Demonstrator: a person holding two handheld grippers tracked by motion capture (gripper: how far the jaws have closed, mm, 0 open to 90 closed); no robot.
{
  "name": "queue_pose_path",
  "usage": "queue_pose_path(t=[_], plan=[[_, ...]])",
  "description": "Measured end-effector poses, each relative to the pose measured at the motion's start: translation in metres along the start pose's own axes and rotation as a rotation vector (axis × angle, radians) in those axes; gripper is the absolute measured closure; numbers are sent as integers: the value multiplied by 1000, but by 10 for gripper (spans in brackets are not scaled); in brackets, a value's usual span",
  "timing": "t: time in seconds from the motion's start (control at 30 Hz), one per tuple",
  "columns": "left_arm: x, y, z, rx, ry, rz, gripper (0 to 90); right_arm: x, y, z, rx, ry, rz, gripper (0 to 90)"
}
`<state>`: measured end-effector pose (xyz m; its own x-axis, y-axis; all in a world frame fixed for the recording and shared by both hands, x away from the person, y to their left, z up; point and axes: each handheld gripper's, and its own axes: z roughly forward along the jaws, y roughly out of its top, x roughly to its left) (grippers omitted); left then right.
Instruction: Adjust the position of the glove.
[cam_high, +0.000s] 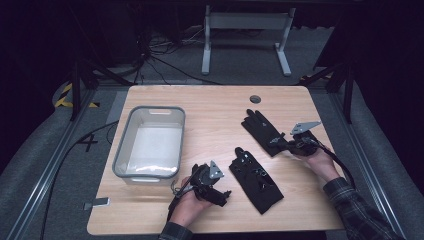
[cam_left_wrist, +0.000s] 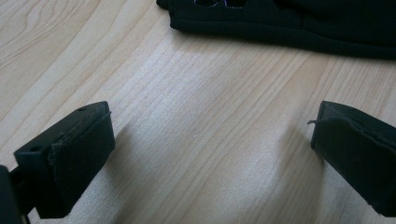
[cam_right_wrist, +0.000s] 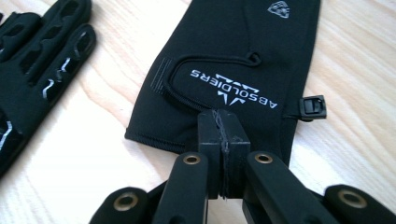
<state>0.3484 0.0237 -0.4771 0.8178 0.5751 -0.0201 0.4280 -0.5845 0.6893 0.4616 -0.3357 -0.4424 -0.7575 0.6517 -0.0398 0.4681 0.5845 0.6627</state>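
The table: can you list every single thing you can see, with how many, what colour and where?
Gloves: two, black; far glove right of middle, its cuff at the right gripper; near glove by the front edge, between the two hands.
Bin: one, grey rim with clear walls, left side of the table.
Table: one, light wood, with a small round grey cap near its far edge.
Frame: one, grey metal, on the floor behind the table.
Left gripper: one, black, jaws wide open over bare wood just short of the near glove.
Right gripper: one, black, jaws shut at the cuff edge of the far glove.
Hands: two, one on each gripper, plaid sleeves at the bottom.
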Motion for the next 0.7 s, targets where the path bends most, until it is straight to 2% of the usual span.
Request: queue_pose_path(t=[0.1,0.23,0.4,0.47,0.53,0.7], plan=[[0,0,0,-1,0,-1,0,-8,-2,-2,7,-19,4,899],[0,0,0,-1,0,-1,0,-19,-5,-4,23,-70,11,898],[0,0,0,0,0,0,0,-26,-6,-8,19,-75,13,892],[0,0,0,0,0,0,0,-25,-5,-10,12,-69,10,853],[0,0,0,0,0,0,0,-24,-1,-13,18,-60,7,792],[0,0,0,2,2,-2,0,-23,13,-15,-7,-47,-1,627]])
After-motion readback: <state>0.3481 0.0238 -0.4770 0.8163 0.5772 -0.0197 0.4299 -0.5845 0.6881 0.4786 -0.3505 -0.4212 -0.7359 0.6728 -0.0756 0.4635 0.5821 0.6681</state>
